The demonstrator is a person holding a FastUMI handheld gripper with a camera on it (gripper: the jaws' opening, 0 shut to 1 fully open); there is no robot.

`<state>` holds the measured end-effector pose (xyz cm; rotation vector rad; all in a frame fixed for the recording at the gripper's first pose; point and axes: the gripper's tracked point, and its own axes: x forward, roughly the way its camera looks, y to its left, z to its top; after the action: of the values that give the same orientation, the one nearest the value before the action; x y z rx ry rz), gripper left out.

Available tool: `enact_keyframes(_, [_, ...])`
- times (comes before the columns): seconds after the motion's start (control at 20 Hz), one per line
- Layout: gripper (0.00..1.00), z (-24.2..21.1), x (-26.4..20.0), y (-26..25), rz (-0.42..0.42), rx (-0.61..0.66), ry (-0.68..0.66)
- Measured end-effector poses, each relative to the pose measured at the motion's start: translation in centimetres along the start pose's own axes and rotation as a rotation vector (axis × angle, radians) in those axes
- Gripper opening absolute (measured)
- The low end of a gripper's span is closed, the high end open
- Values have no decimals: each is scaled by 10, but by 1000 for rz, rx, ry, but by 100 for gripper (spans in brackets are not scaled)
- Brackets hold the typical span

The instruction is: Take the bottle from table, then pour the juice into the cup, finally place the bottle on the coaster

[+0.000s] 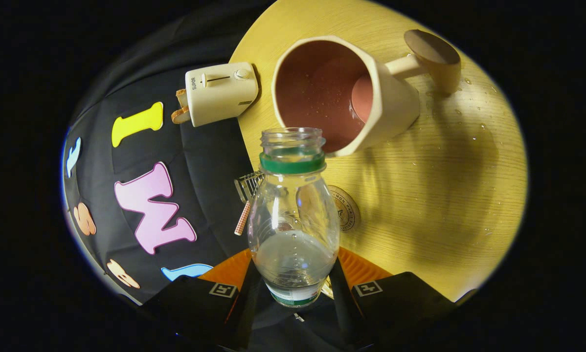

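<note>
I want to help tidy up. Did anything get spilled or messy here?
Yes. Small drops of liquid dot the wooden table near the cup, so a little seems to have splashed. The bottle, clamped between the gripper fingers, has no cap and still holds some liquid. Nothing looks broken.

The gripper (293,281) fingers clamp the uncapped bottle (293,220), its mouth just short of the cup (344,93). Bare table (444,195) lies open beside the cup's handle, dotted with droplets. At the table's edge, a toaster (219,93) and a small rack (249,188) crowd the other side; the coaster (346,208) lies partly hidden behind the bottle.
</note>
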<state>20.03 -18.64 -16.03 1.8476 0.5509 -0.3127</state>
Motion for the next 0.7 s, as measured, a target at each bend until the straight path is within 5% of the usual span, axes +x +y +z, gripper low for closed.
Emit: enact_keyframes(0.7, [72,2,0,11,2,144,19])
